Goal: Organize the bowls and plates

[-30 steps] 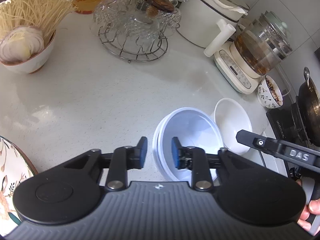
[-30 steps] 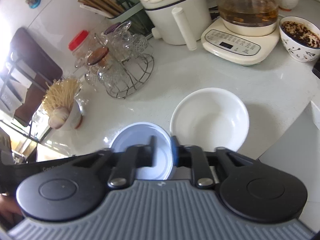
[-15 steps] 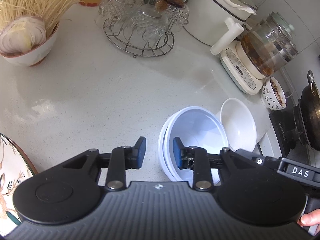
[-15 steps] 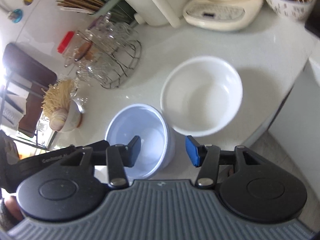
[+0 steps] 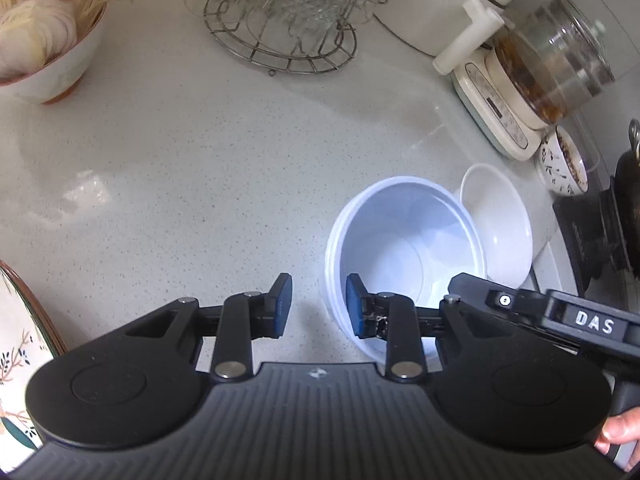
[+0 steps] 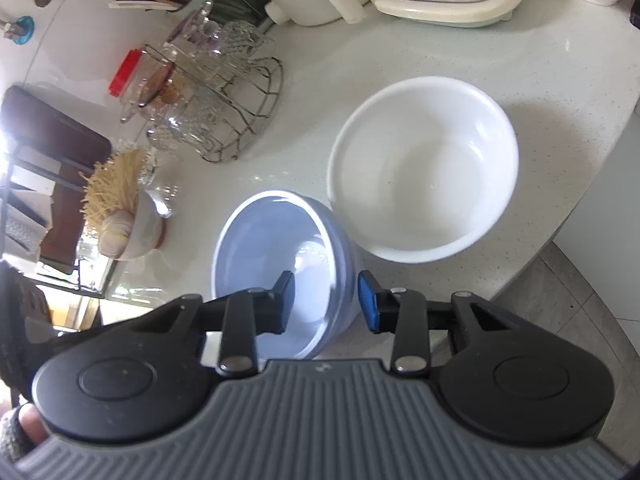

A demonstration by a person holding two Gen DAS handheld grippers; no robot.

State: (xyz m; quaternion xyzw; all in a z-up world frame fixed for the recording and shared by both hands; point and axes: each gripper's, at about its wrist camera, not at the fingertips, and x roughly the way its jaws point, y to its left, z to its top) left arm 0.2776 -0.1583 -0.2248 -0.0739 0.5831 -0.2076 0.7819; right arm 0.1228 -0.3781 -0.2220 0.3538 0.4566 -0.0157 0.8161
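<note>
A pale blue bowl [image 5: 404, 248] [image 6: 264, 240] stands on the white counter, touching a white bowl [image 5: 500, 220] [image 6: 424, 168] on its right. My left gripper [image 5: 318, 306] straddles the blue bowl's left rim, one finger outside and one inside. Its outer pad stands clear of the wall, so it is open. My right gripper [image 6: 326, 300] straddles the same bowl's right wall. Its jaws are closing with that wall between them, and a gap still shows at the inner pad. The right tool's labelled arm [image 5: 592, 326] reaches over the bowl in the left wrist view.
A patterned plate [image 5: 16, 340] lies at the near left. Behind stand a bowl of noodles [image 5: 48, 40] [image 6: 120, 216], a wire rack of glasses [image 5: 288, 20] [image 6: 216, 100], a kettle base [image 5: 500, 112] and a small patterned bowl [image 5: 562, 164]. The curved counter edge [image 6: 560, 220] runs close to the white bowl.
My right gripper came down and rolled; its jaws widened, then narrowed around the blue bowl's right wall. The left gripper stayed astride the left rim, tilting a little further down.
</note>
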